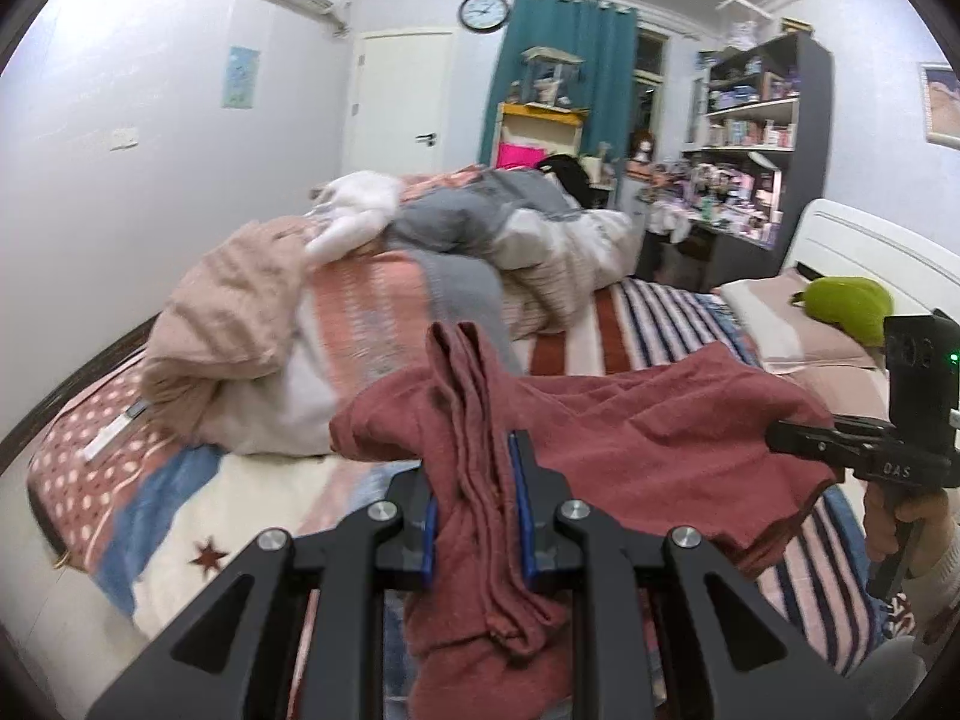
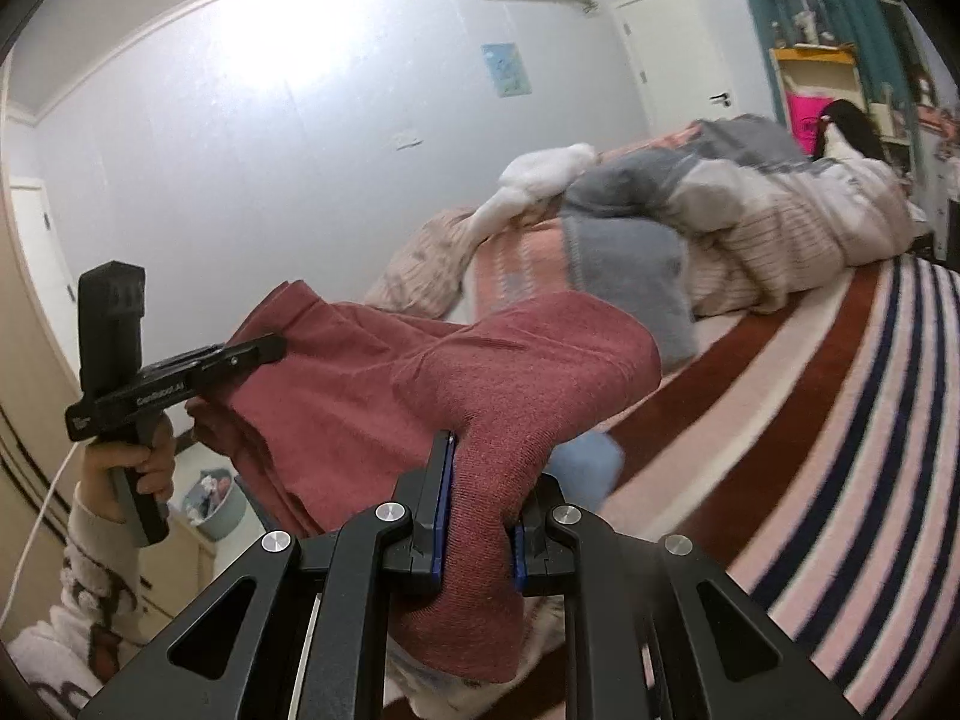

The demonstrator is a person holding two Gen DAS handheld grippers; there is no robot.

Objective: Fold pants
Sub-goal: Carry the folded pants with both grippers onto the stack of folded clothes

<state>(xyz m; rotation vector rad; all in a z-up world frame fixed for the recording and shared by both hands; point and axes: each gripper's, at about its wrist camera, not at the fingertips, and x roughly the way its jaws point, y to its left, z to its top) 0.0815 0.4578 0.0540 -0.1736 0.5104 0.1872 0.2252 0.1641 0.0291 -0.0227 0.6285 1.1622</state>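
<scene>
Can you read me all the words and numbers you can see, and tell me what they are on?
"DAS": on the side of the right gripper.
"CanRobot.AI", as far as it can be made out: on the side of the left gripper.
Wall clock: numbers too small to read.
Poster on the wall: too blurred to read.
Shelf boxes: labels too small to read.

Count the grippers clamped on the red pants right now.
2. The left gripper is shut on a bunched end of the red pants; the right gripper is shut on the other end, the cloth held up between them above the bed.
</scene>
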